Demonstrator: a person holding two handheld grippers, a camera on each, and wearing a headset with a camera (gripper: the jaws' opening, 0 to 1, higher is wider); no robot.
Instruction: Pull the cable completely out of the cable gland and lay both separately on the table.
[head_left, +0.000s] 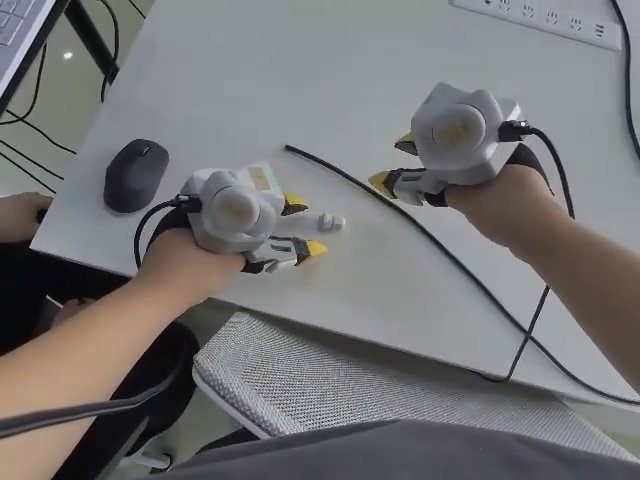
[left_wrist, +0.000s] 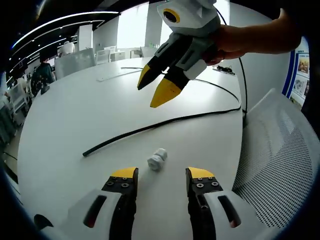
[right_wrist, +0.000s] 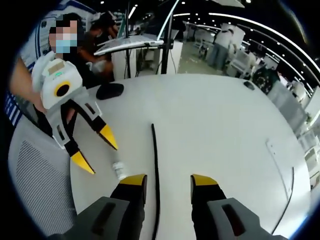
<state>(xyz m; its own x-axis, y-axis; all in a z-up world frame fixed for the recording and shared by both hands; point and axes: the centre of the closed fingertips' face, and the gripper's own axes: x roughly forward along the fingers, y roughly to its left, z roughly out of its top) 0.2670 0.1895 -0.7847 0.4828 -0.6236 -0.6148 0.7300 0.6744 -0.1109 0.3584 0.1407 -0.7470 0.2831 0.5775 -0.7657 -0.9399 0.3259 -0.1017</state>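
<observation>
Head view: cable gland (head_left: 330, 222), cable (head_left: 455, 264) apparently apart near table (head_left: 400, 320) edge; left hand-held gripper (head_left: 306, 227), right hand-held gripper (head_left: 392, 163) released.

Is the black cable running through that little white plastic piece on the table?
No: the black cable lies apart from the white cable gland, with bare table between them.

You have open table (head_left: 300, 70) beyond the cable (head_left: 440, 245), which crosses it diagonally. The mouse (head_left: 135, 173) stands near the left edge, the cable gland (head_left: 330, 222) mid-table.
</observation>
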